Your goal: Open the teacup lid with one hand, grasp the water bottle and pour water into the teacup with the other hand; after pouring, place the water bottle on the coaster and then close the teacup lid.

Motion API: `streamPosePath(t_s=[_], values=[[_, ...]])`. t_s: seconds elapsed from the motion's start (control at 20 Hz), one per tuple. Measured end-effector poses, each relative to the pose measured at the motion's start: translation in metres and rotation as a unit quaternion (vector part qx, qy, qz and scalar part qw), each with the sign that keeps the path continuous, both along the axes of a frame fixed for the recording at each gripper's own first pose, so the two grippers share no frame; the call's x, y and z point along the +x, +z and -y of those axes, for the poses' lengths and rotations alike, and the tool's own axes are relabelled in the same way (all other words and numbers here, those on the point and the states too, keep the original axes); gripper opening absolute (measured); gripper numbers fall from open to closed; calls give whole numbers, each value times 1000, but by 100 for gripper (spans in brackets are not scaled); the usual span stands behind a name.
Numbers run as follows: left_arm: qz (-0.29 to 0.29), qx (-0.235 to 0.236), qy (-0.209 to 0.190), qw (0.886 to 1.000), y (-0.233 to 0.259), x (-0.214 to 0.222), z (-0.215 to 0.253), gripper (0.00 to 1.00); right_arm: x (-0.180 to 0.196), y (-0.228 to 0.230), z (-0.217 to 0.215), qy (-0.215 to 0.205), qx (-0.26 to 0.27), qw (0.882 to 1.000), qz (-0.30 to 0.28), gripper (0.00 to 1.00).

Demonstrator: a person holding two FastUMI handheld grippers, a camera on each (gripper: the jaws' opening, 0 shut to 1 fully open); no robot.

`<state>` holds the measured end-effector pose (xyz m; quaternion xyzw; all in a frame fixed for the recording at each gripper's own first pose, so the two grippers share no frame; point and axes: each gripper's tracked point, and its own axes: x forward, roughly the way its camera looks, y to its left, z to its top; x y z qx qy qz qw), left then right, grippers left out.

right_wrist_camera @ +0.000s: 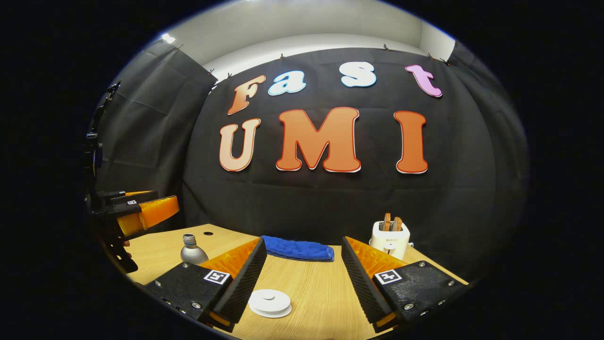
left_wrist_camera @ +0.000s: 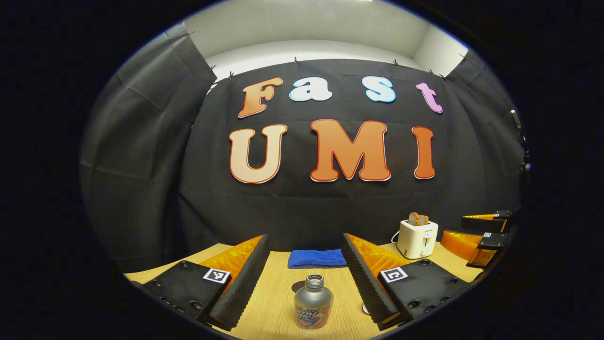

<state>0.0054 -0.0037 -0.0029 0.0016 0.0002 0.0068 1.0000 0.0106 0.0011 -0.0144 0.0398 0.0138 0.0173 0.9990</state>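
Silver metal catches the light where the water bottle (left_wrist_camera: 313, 302) stands upright and uncapped on the wooden table (left_wrist_camera: 278, 293), dead ahead of my left gripper (left_wrist_camera: 304, 278) and framed between its two spread fingers, which touch nothing. That is the relation I read the next move from: the bottle's long axis is vertical, its neck toward the ceiling, and it lies just beyond the fingertips on the centre line, so I judge a straight push forward would bring the fingers to either side of the body.

From my right gripper (right_wrist_camera: 302, 278), also spread wide and holding nothing, the same bottle (right_wrist_camera: 192, 250) sits off to the far left, well apart, so the left hand is plainly the nearer one for it. Close in front of the right gripper, just inside its left finger, lies a white round disc (right_wrist_camera: 269, 302), flat on the wood; whether it is the teacup lid or the coaster I cannot tell.

Farther back, a blue cloth (left_wrist_camera: 317, 259) lies against the wall side of the table, and a white toaster (left_wrist_camera: 417, 238) with bread in its slots stands to the far right. Pouring has not begun, by my reading.
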Motion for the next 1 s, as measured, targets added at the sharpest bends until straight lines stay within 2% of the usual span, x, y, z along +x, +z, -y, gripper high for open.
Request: streamPosePath(t_s=[0.15,0.2,0.35,0.45,0.65,0.9,1.0], values=[[6,15,2,1000,4,0,1,100,0,1,3,-2,0,1000,1,96],[6,10,0,1000,3,-1,2,95,1,0,1,0,-1,1000,-1,95],[-7,5,1,1000,-9,0,-1,100,3,-13,-8,13,-8,1000,-14,95],[-15,9,1,1000,-18,0,-4,100,6,-25,-17,20,-10,999,-26,92],[-39,5,-13,999,-45,-2,3,100,15,-58,-35,43,-15,997,-65,92],[-69,8,-22,997,-76,-2,10,100,20,-98,-60,82,-16,989,-120,77],[-80,7,-25,996,-87,-2,11,100,21,-109,-66,90,-19,987,-132,77]])
